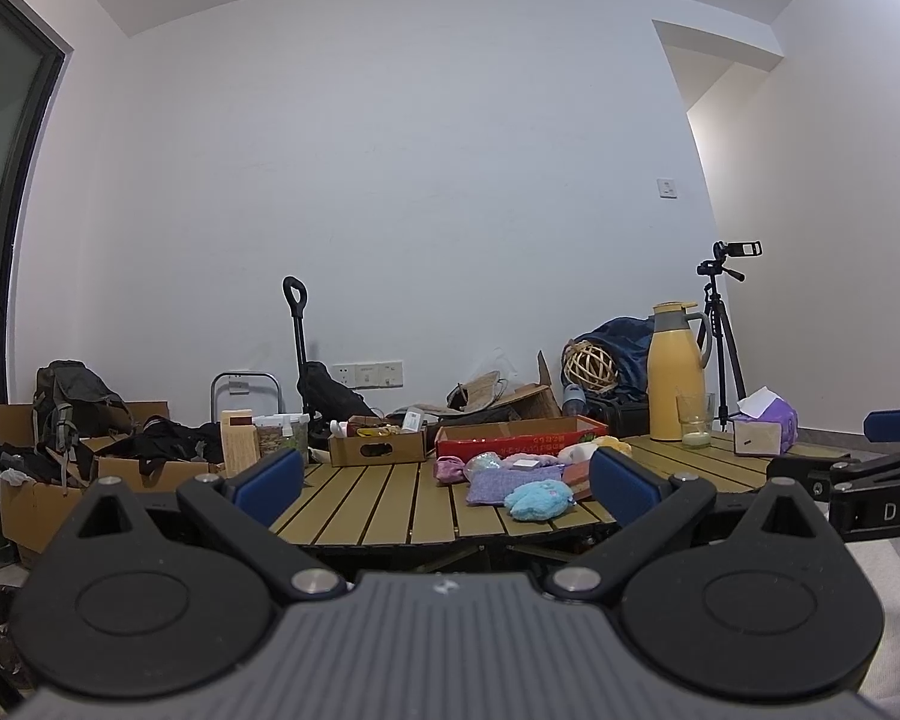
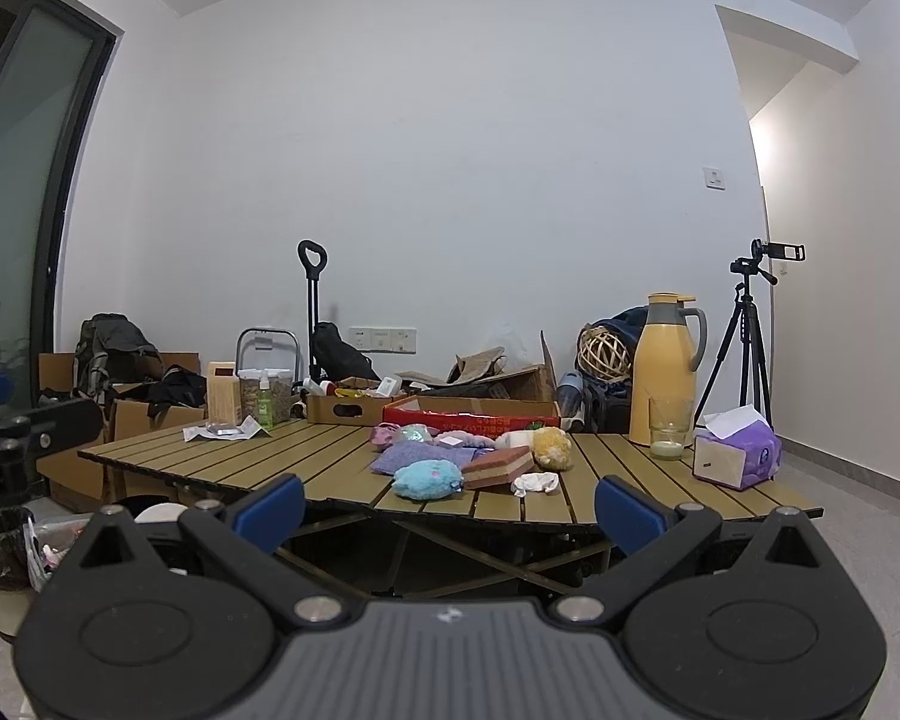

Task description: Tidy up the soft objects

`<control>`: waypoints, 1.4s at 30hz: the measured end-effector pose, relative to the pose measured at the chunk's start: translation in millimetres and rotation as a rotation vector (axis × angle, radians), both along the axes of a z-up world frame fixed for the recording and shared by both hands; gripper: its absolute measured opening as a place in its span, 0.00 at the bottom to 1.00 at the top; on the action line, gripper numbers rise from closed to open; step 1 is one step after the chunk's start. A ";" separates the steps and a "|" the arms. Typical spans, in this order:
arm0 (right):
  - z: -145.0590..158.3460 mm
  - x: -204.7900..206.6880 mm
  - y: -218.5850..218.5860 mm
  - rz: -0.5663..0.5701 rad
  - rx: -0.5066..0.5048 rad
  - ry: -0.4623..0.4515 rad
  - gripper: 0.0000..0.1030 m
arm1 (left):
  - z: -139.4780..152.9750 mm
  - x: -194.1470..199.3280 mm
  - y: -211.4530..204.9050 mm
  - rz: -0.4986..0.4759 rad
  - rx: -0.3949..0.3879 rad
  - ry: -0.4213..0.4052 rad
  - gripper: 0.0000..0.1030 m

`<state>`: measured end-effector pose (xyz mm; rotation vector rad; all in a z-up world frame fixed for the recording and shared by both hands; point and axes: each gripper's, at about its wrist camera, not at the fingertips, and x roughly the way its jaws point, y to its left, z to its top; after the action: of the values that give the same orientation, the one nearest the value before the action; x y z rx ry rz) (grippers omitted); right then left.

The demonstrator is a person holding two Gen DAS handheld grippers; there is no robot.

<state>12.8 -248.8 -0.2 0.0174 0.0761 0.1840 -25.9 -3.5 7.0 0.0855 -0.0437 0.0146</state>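
i've got both grippers, left [image 1: 447, 483] and right [image 2: 449, 507], held back off the table [image 2: 258, 456] with jaws spread and empty, lining up; the soft toys [image 2: 429, 479] sit piled at 12 o'clock by the red box [image 2: 471, 417], probably their bin.

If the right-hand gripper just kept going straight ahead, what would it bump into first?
Probably the near edge of the slatted table, then the blue plush toy just beyond it. The right gripper is open and empty; depth is uncertain.

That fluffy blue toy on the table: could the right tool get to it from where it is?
Probably yes. The blue toy lies near the table's front edge, the right tool is open and empty, and nothing stands between them; it just needs moving forward.
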 end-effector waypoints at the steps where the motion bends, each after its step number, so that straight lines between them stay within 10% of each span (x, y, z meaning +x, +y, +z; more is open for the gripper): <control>1: 0.2 1.7 0.2 0.001 0.000 0.000 1.00 | 1.2 3.0 -0.3 0.001 0.000 0.002 1.00; 25: -12.5 158.6 -19.4 -0.058 0.061 0.153 1.00 | -20.6 198.3 3.2 -0.032 -0.022 0.285 1.00; 33: -9.5 268.7 -33.9 0.000 0.252 0.146 1.00 | -17.7 312.9 2.4 -0.110 -0.090 0.345 1.00; 38: -19.5 351.0 -24.2 0.098 0.269 0.305 0.98 | -23.7 402.3 10.4 -0.219 -0.225 0.484 0.69; 42: -32.8 397.6 -2.8 0.107 0.212 0.377 0.68 | -39.4 460.9 16.5 -0.252 -0.325 0.606 0.63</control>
<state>410.5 -251.6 -33.0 0.2598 0.4341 0.2931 435.0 13.0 -32.4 -0.2428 0.5529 -0.2552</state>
